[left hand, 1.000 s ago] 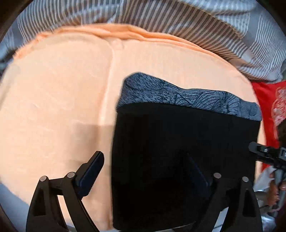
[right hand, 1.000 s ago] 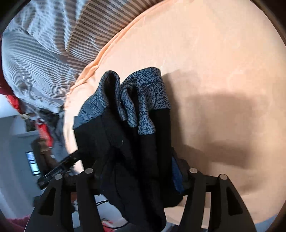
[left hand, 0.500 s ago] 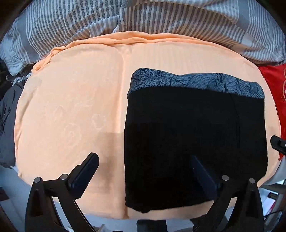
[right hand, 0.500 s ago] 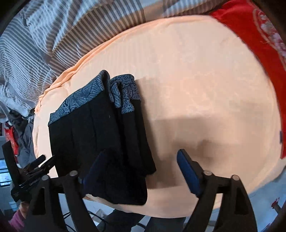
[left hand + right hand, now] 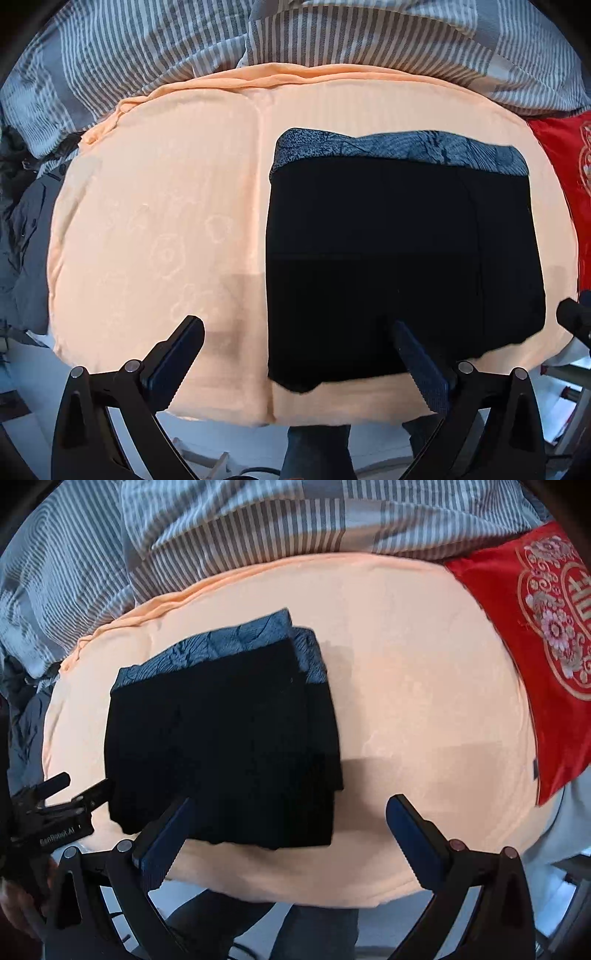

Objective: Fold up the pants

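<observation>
The black pants [image 5: 399, 254] lie folded into a neat rectangle on the peach sheet [image 5: 159, 229], with their grey patterned waistband [image 5: 399, 149] at the far edge. They also show in the right wrist view [image 5: 221, 738], stacked in several layers. My left gripper [image 5: 295, 328] is open and empty, held back above the near edge of the bed. My right gripper [image 5: 291, 805] is open and empty, also near the front edge, to the right of the pants. The left gripper [image 5: 85, 797] shows at the left of the right wrist view.
A grey striped duvet [image 5: 332, 33] lies bunched along the far side. A red embroidered pillow [image 5: 546, 627] sits at the right. Dark clothing [image 5: 22, 240] hangs off the left edge. The person's legs [image 5: 314, 938] stand below the bed's front edge.
Both grippers have let go of the pants and drawn back toward the bed's front edge. The pants now lie flat on the sheet.
</observation>
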Demonstrator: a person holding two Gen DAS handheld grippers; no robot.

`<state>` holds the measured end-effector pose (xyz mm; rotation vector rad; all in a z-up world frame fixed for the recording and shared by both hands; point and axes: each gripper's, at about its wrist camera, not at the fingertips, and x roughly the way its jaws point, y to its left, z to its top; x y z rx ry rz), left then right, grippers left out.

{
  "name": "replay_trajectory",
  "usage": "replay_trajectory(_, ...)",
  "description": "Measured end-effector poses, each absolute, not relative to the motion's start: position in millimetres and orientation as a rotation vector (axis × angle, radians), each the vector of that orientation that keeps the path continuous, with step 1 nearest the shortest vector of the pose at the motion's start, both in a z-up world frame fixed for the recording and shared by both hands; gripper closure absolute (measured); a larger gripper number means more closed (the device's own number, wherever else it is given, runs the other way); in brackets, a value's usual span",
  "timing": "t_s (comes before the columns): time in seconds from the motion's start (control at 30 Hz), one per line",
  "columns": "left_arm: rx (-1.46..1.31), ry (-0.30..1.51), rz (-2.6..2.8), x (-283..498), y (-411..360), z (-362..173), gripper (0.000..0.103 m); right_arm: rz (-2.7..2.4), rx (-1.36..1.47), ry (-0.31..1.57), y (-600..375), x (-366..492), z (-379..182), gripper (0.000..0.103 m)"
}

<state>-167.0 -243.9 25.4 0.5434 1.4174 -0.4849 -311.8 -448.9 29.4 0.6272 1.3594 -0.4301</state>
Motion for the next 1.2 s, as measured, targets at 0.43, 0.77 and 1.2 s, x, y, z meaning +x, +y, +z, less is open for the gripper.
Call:
replay_trajectory(0.43, 0.617, 1.421, -0.473, -193.4, -231.5, 54.4, 0.0, -0.433, 0.564, 1.453, -416.7, -312.0, 54.4, 0.0)
replay_trajectory(0.77, 0.613, 1.428, -0.485, -196.2, -228.9, 74.6, 0.0, -0.386, 0.529, 1.471, -400.0, -302.4, 72.5, 0.0)
replay_trajectory(1.2, 0.604, 1.406, -0.494, -199.4, -235.2, 89.6, 0.0, -0.386, 0.516, 1.465, -404.8, -296.2, 87.7, 0.0)
